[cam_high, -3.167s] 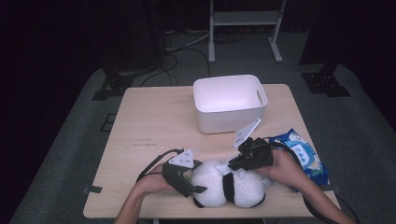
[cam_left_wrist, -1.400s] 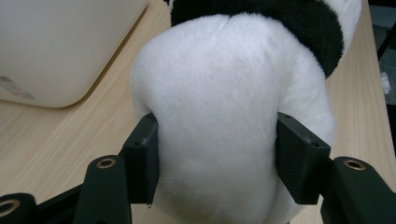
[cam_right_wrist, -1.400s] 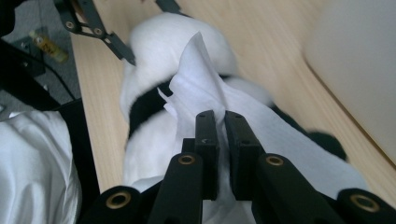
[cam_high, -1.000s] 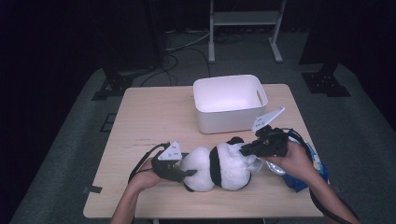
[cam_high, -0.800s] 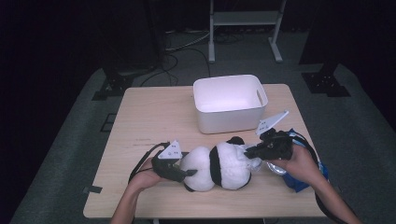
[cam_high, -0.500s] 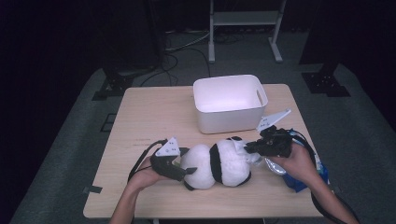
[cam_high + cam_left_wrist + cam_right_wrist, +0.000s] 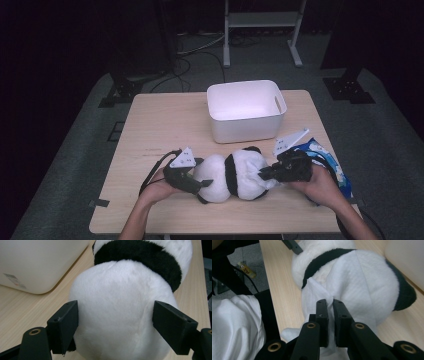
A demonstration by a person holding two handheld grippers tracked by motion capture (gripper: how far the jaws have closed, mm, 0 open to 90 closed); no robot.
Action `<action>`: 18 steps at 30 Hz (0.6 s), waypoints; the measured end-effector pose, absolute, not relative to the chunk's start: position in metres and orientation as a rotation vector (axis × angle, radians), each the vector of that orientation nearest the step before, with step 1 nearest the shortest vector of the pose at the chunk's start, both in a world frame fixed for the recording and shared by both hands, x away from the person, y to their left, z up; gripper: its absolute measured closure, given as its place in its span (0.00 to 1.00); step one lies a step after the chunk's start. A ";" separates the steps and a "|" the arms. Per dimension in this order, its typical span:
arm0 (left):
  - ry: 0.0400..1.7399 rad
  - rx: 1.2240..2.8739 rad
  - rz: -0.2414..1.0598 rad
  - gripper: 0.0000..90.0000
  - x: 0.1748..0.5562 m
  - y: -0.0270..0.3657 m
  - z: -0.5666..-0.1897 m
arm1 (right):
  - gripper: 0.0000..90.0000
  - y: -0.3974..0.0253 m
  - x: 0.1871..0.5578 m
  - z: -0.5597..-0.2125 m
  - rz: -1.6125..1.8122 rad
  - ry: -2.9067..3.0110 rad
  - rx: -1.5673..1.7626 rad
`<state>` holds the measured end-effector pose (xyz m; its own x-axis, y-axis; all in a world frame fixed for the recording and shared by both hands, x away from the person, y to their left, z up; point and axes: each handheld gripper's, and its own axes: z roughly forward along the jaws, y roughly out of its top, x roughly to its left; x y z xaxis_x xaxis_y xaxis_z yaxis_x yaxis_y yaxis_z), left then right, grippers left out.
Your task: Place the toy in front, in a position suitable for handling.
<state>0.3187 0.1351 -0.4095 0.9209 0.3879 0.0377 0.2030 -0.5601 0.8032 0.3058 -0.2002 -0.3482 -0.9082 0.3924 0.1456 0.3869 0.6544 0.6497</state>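
Note:
A black-and-white panda plush (image 7: 235,175) lies lengthwise on the wooden table (image 7: 165,125), just in front of the white bin (image 7: 245,87). My left gripper (image 7: 200,184) holds the plush's round white left end, and in the left gripper view its jaws press both sides of the plush (image 7: 117,290). My right gripper (image 7: 262,175) is at the right end. In the right gripper view the right gripper (image 7: 330,302) is shut on a fold of the plush's (image 7: 362,280) white fabric.
The bin's wall (image 7: 37,265) stands close behind the plush, and it also shows as a pale bin wall (image 7: 404,255) in the right gripper view. A blue printed bag (image 7: 325,155) lies under my right hand at the table's right edge. A metal stand and cables sit on the floor beyond.
The plush was a bunched lump near the front edge; now it lies stretched out, a little farther from that edge. My right gripper moved right, pulling the fabric; the left shifted slightly.

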 end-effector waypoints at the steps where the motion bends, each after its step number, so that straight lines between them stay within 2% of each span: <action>1: 0.419 2.182 0.258 0.23 0.319 0.135 -0.410 | 0.92 -0.200 0.305 -0.349 1.113 2.854 0.672; 18: 0.427 2.206 0.180 0.22 0.318 0.137 -0.409 | 0.93 -0.189 0.354 -0.361 1.056 2.654 0.861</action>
